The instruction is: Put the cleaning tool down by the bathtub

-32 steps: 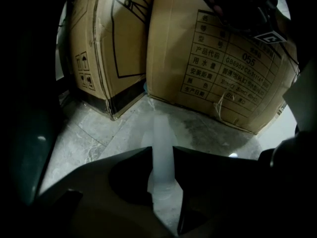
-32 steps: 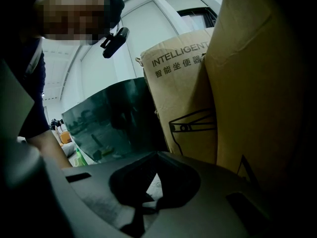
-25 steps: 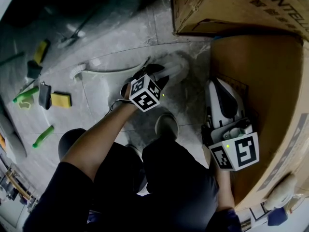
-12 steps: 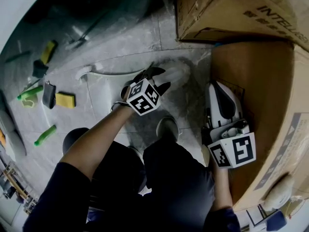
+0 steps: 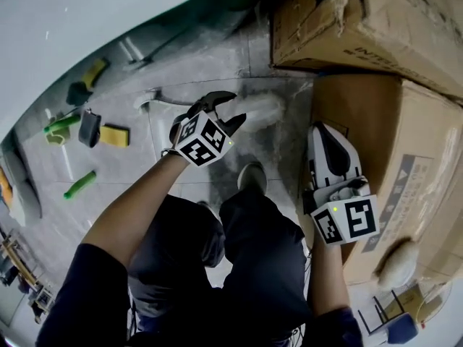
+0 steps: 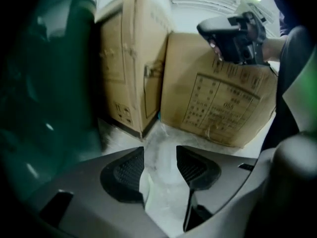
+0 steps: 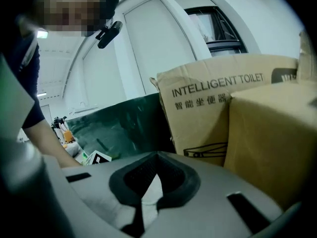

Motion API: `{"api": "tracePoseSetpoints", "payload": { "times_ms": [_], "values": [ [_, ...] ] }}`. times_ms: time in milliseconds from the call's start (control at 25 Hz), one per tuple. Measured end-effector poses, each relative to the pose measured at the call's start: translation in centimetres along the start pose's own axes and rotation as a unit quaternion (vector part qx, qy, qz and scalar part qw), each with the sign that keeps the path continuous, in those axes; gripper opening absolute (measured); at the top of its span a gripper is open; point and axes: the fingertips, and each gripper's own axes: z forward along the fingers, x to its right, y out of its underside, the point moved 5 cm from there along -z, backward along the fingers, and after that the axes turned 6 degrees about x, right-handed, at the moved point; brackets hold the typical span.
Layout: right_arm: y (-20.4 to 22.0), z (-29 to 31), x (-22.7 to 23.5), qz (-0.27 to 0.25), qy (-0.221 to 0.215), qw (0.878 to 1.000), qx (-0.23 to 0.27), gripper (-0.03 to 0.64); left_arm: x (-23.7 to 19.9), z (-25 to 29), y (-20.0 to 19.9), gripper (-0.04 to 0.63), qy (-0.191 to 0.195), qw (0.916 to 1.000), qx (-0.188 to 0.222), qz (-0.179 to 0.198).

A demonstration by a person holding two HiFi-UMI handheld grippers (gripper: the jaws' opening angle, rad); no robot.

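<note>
We find the cleaning tool (image 5: pixel 257 109) lying on the floor (image 5: pixel 116 165), handle to the left and head to the right. The bathtub (image 5: pixel 210 16) runs behind it, along the far side. A cardboard box (image 5: pixel 362 20) stands behind and to the right of the tool's head, and a second box (image 5: pixel 412 143) stands in front of that one, on our right. Left of the tool a sponge (image 5: pixel 114 136) and a brush (image 5: pixel 79 184) lie among other small things, well apart from it. Our shoe (image 5: pixel 251 176) sits just before the tool's head

brown cardboard boxes (image 5: pixel 362 20), grey marbled floor tiles (image 5: pixel 202 71), yellow sponge (image 5: pixel 114 135), green tool (image 5: pixel 79 184), white fluffy cleaning tool (image 5: pixel 257 110)
</note>
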Motion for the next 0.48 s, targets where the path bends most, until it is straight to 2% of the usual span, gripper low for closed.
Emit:
{"api": "tracePoseSetpoints", "payload": {
  "times_ms": [280,480],
  "values": [
    [-10.6,-2.7,-4.1,-0.023,-0.004,1.0,-0.007,0.003,-0.9,-12.1,-8.9,0.221,-0.024,0.9991,0.034,0.0],
    [-18.4,-5.1,-7.2,-0.026,-0.001,1.0,0.002,0.003,-0.9,-20.7,-15.4,0.221,-0.044,0.9965,0.069,-0.016]
  ]
}}
